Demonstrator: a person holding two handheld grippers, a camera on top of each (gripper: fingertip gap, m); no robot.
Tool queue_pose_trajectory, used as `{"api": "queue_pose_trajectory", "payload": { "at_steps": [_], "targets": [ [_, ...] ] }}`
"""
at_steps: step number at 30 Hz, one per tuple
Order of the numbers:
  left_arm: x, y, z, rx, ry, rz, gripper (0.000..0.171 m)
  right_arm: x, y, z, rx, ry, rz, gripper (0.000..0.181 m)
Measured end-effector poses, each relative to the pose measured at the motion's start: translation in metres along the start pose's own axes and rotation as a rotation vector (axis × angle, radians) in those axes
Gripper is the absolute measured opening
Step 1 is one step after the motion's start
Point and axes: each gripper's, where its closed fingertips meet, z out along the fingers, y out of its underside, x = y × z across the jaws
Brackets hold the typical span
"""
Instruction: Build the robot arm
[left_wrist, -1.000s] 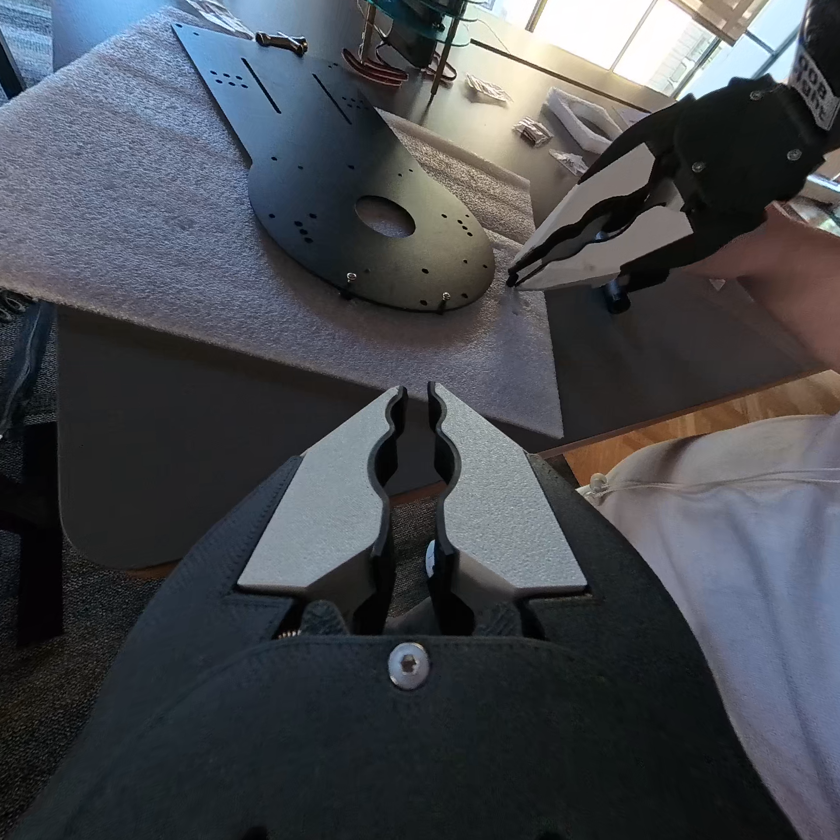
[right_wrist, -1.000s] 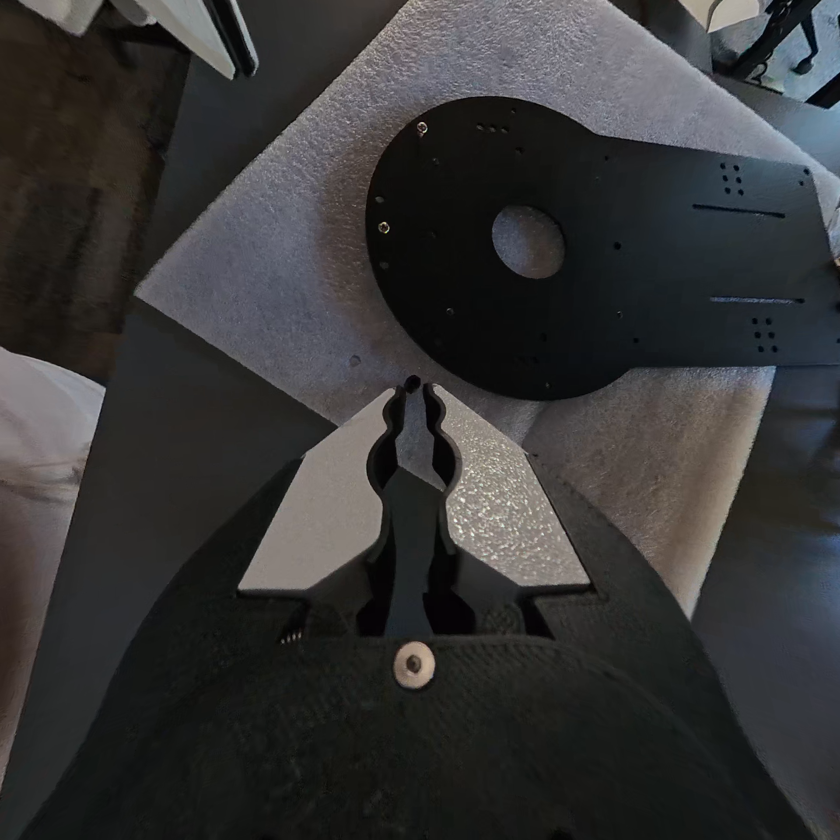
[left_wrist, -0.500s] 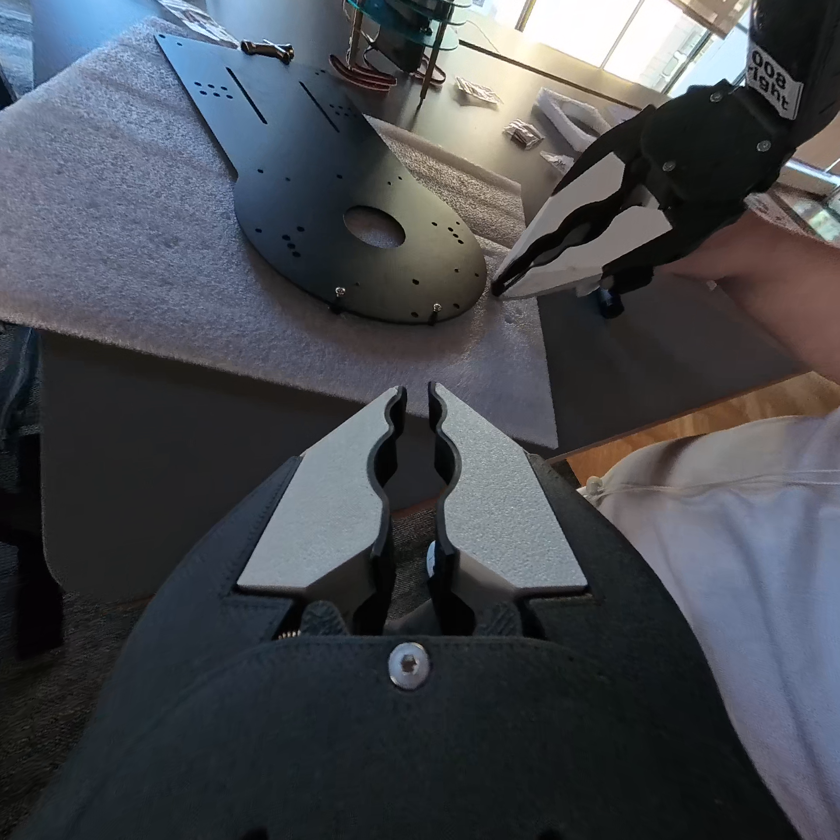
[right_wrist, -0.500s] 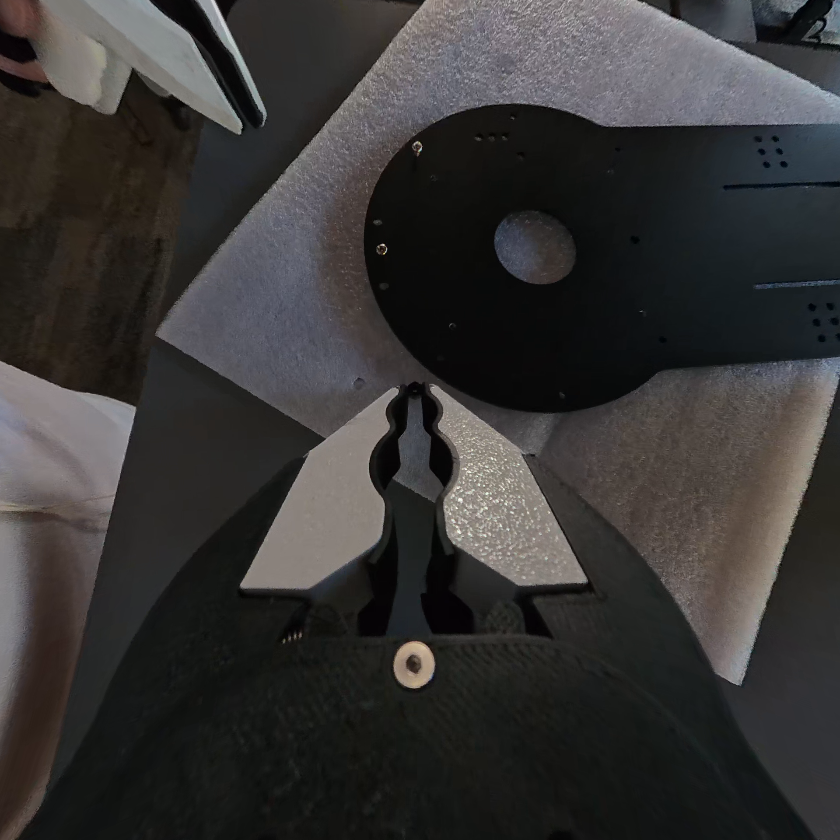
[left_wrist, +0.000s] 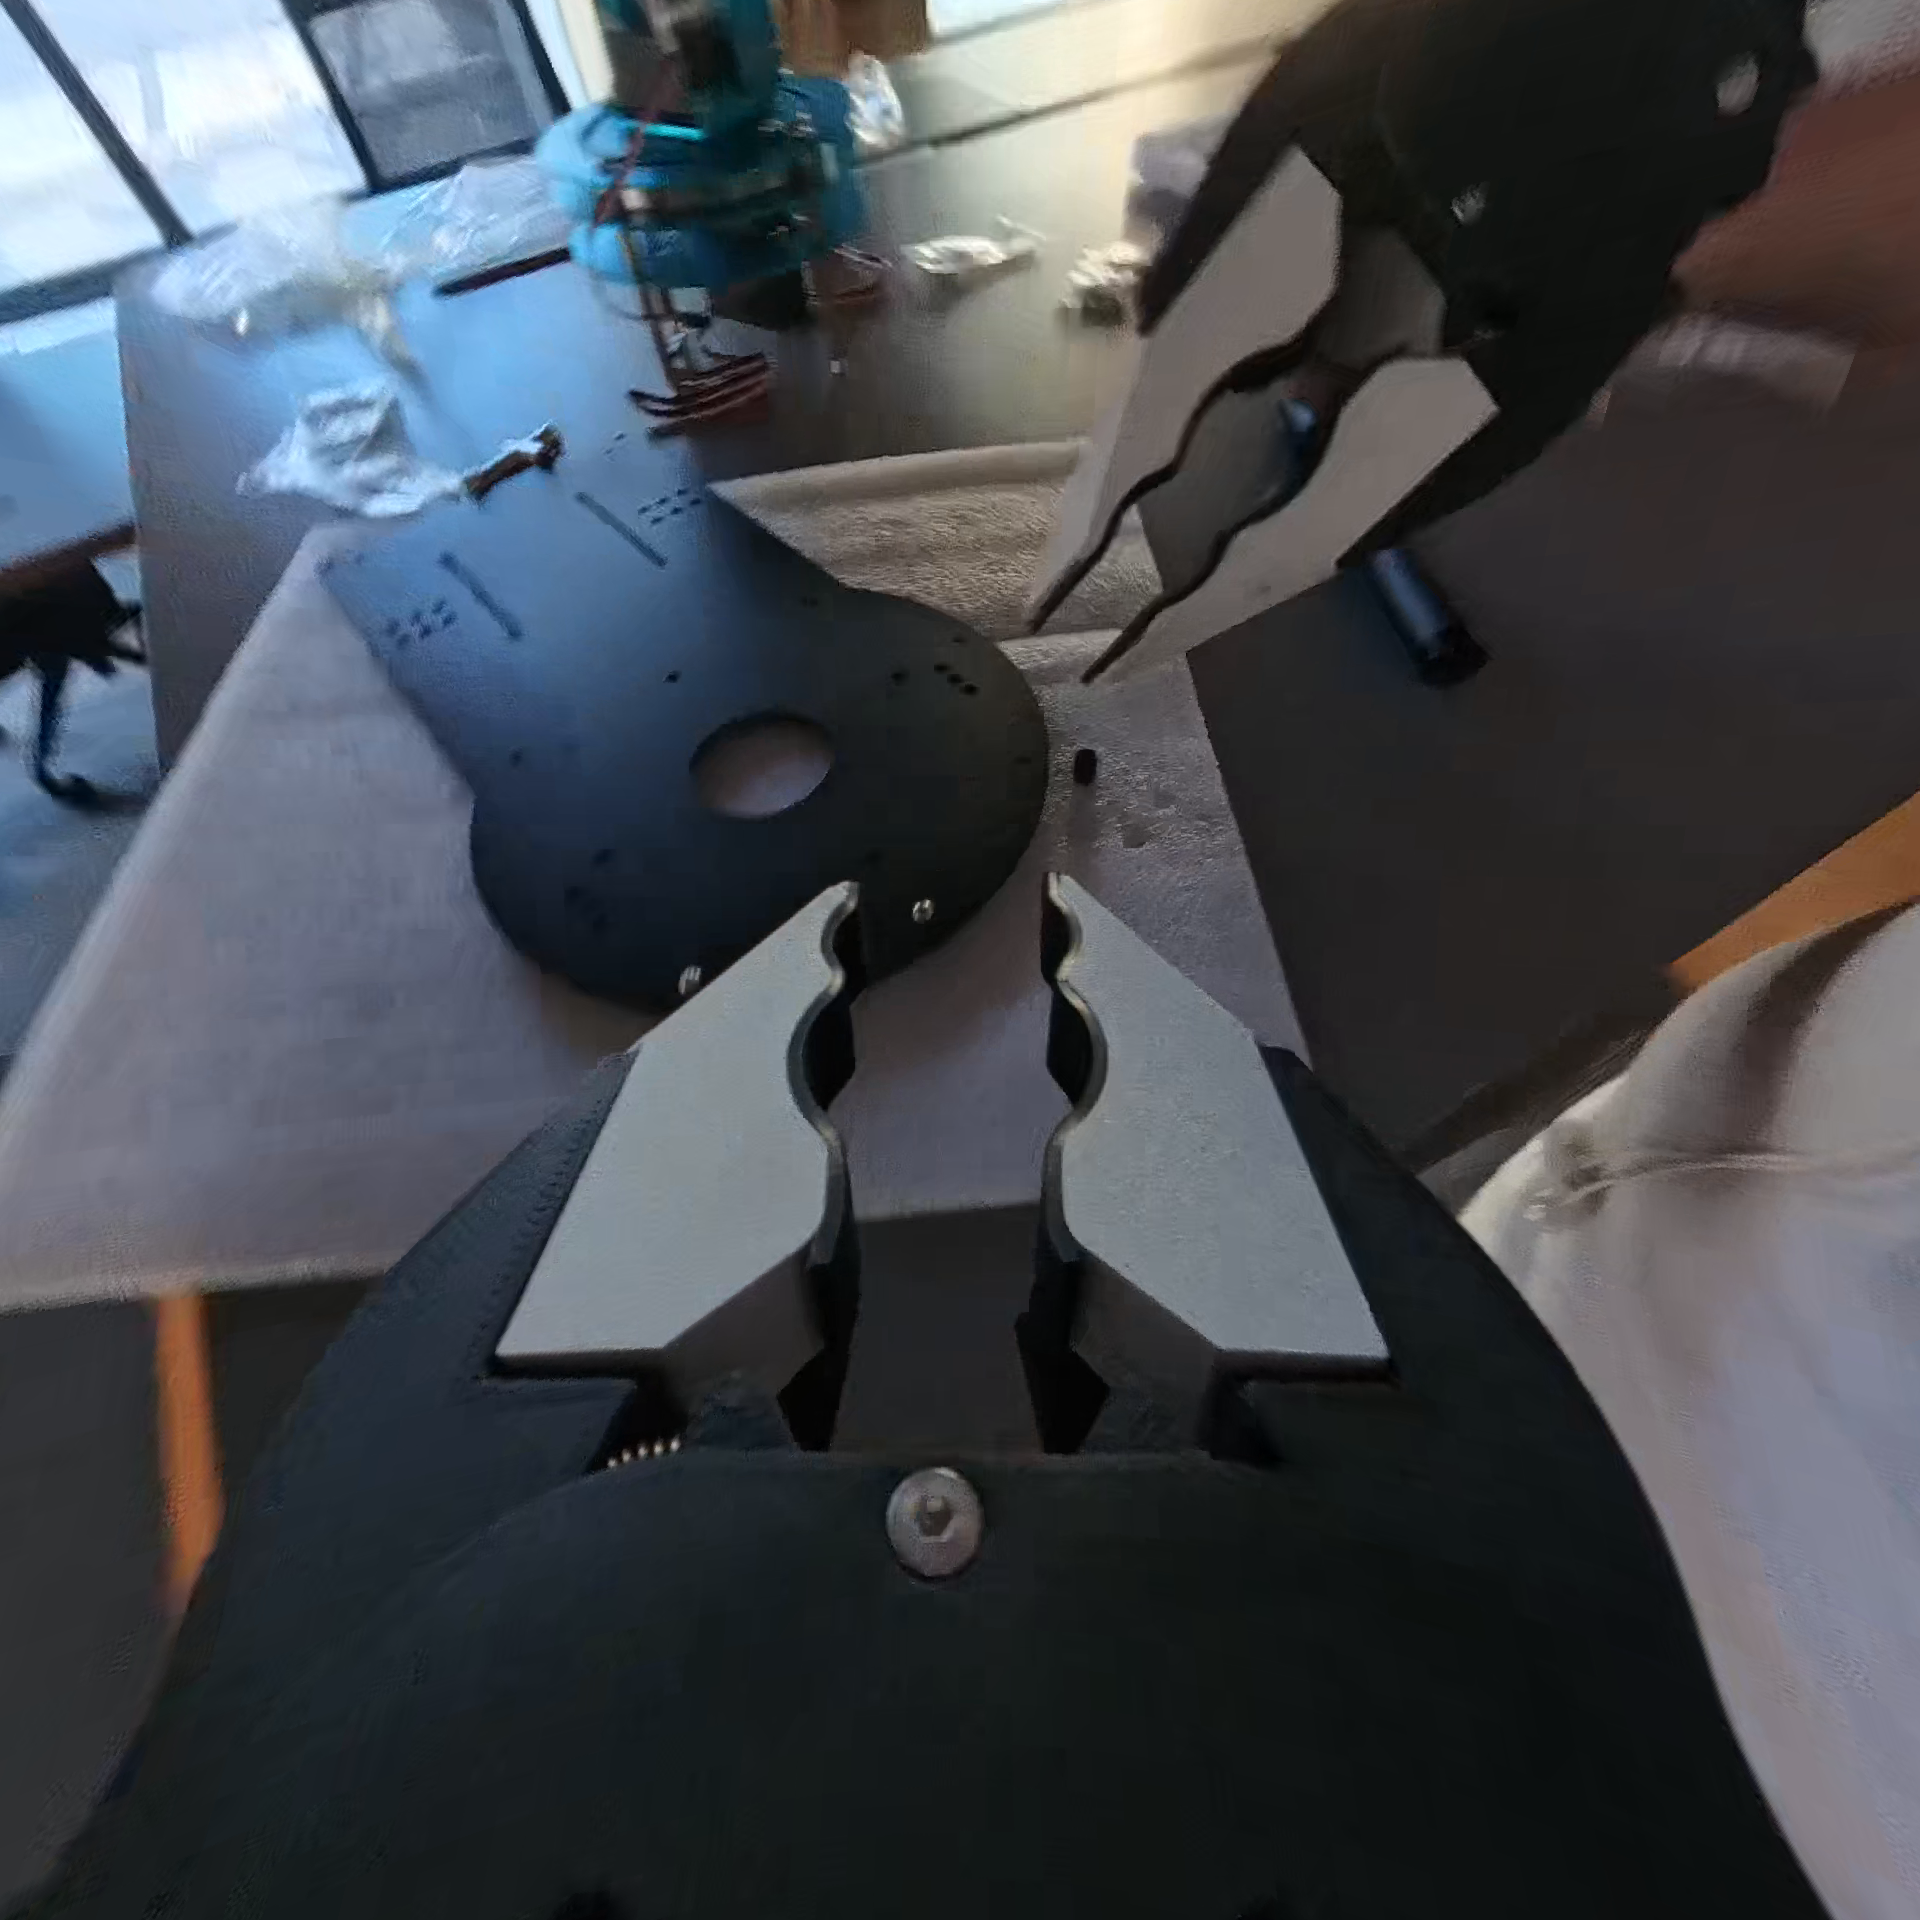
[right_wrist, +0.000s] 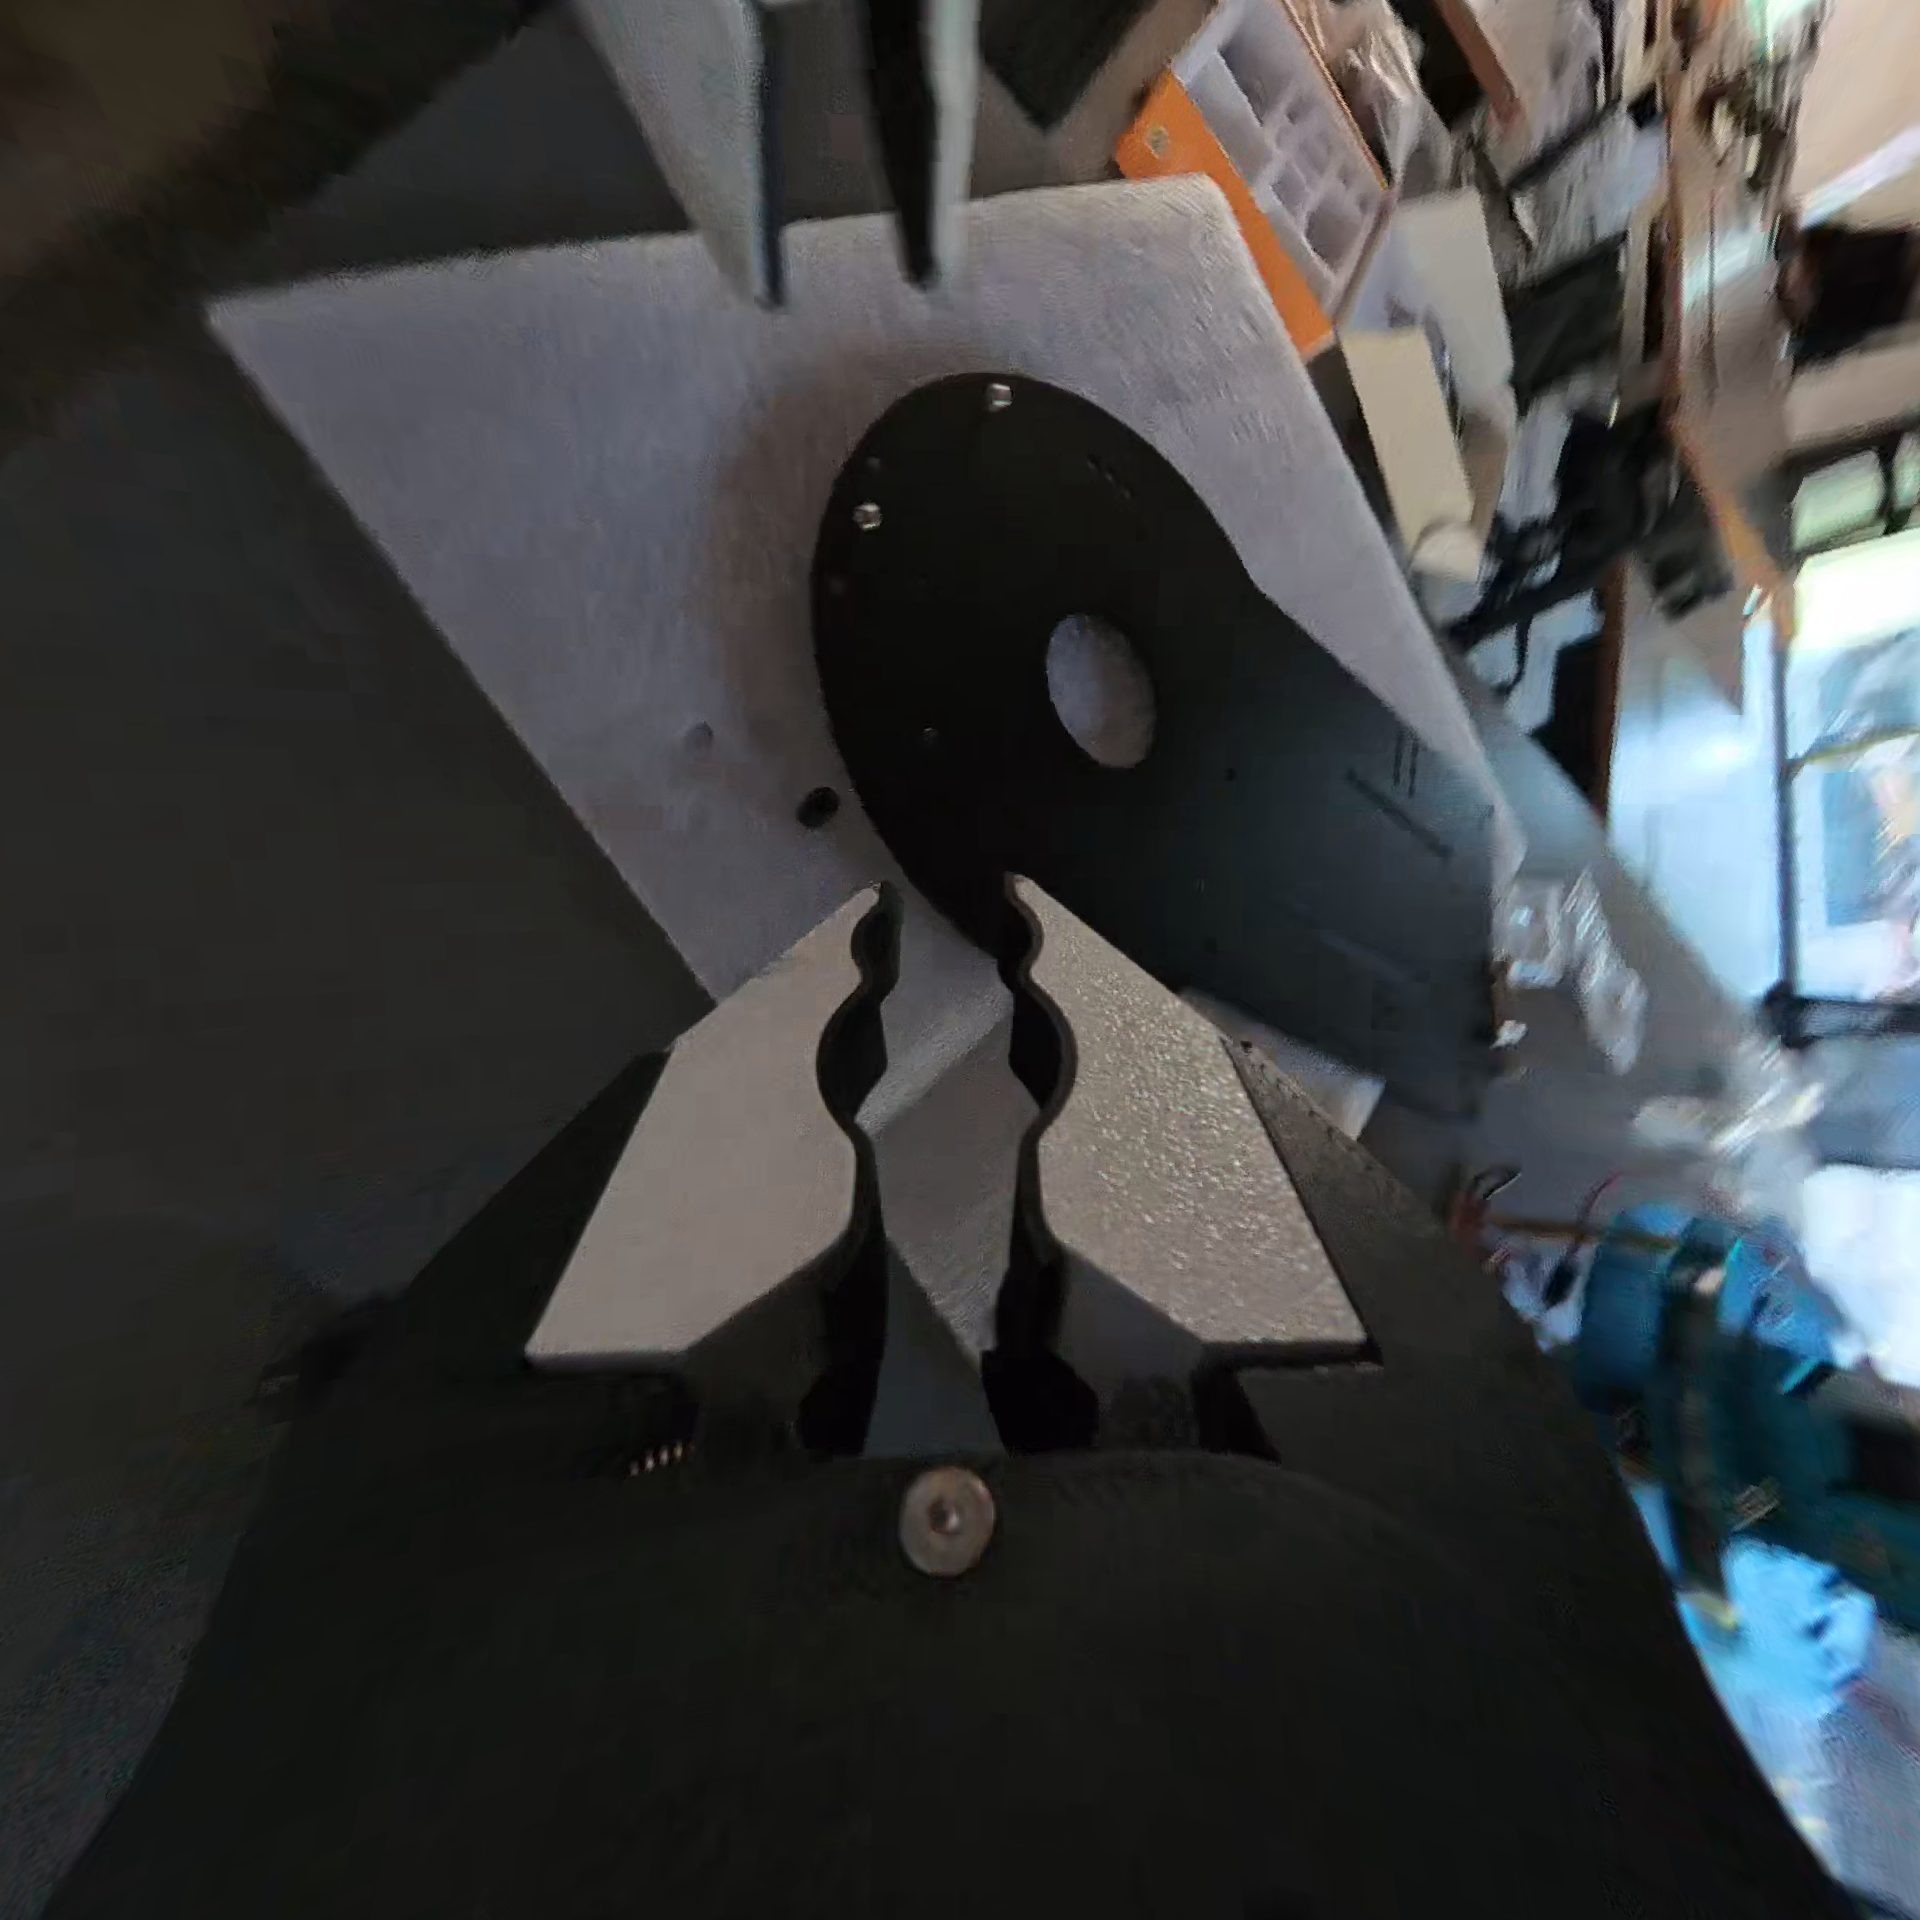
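Black plate (left_wrist: 665, 727) with a round hole lies flat on grey foam sheet (left_wrist: 260, 987) atop the bench (left_wrist: 1558, 831), its rounded end toward me, its long slotted tail running away. My left gripper (left_wrist: 951, 914) hangs with jaws open and empty just over that rounded rim, the nearer of my two. My right gripper (left_wrist: 1065, 644), jaws parted and also empty, points down beside the rim's far side, close above a small dark piece (left_wrist: 1084, 766) on the foam.
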Motion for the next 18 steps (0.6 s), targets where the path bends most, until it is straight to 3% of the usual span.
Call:
{"api": "queue_pose_trajectory", "payload": {
  "at_steps": [3, 6, 12, 15, 18],
  "targets": [
    [0.008, 0.002, 0.025, -0.098, -0.027, 0.258, 0.031, -0.004, -0.003, 0.009, 0.011, 0.005, -0.199, 0.017],
    [0.009, 0.009, 0.042, -0.180, -0.047, 0.379, 0.034, -0.004, -0.005, 0.015, 0.024, 0.030, -0.326, 0.017],
    [0.006, 0.015, 0.053, -0.211, -0.082, 0.363, 0.042, -0.007, -0.006, 0.018, 0.039, 0.034, -0.443, 0.019],
    [0.006, 0.017, 0.054, -0.209, -0.070, 0.332, 0.042, -0.004, -0.009, 0.017, 0.040, 0.111, -0.534, 0.025],
    [0.006, 0.019, 0.054, -0.222, -0.045, 0.289, 0.040, -0.003, -0.013, 0.013, 0.081, 0.161, -0.569, 0.007]
  ]
}}
